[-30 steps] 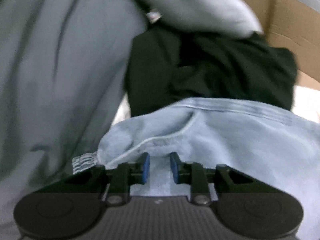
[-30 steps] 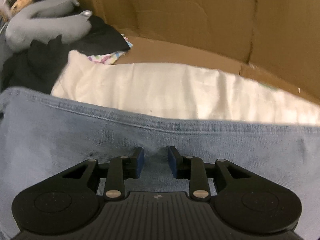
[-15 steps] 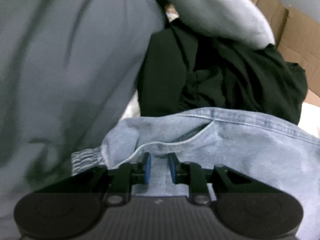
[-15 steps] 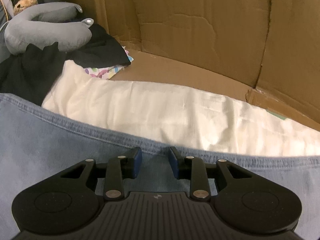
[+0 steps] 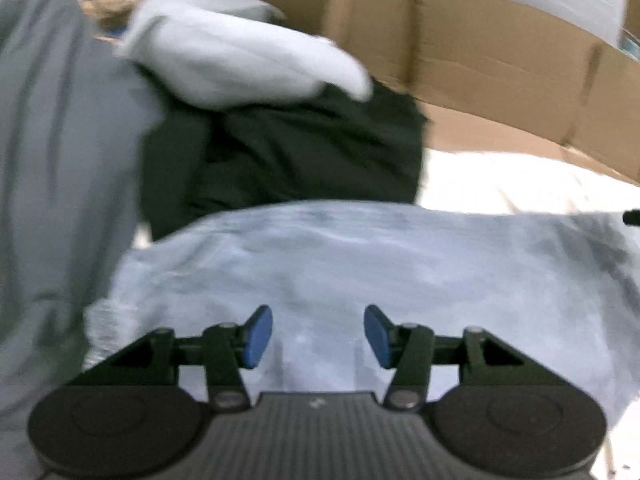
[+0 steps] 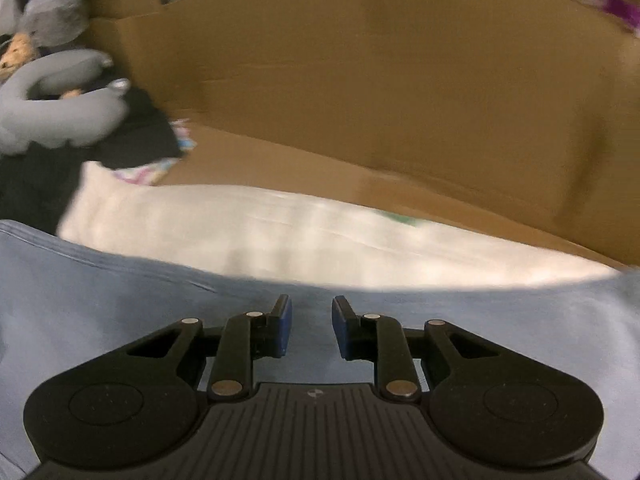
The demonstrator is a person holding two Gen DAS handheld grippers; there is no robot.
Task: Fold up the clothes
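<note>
A light blue denim garment [image 5: 360, 272] lies spread below my left gripper [image 5: 318, 336]. Its jaws are opening, and the blue pads [image 5: 258, 336] stand wide apart above the cloth without touching it. In the right wrist view the same denim [image 6: 120, 300] fills the foreground. My right gripper [image 6: 312, 328] sits at the denim's far edge with its jaws closing, and the denim fills the narrow gap between its pads. A white cloth [image 6: 280, 232] lies just beyond that edge.
A black garment [image 5: 300, 152] and a grey neck pillow [image 5: 240, 64] lie behind the denim. Grey fabric [image 5: 60, 160] hangs on the left. A plush toy [image 6: 16, 52] sits by the pillow [image 6: 52, 112]. Cardboard walls [image 6: 380, 80] close off the back and right.
The left jaws have let go of the denim fold and spread wide, and that gripper has pulled back and up. The right gripper has shifted along the denim edge; the cardboard wall now fills more of its view.
</note>
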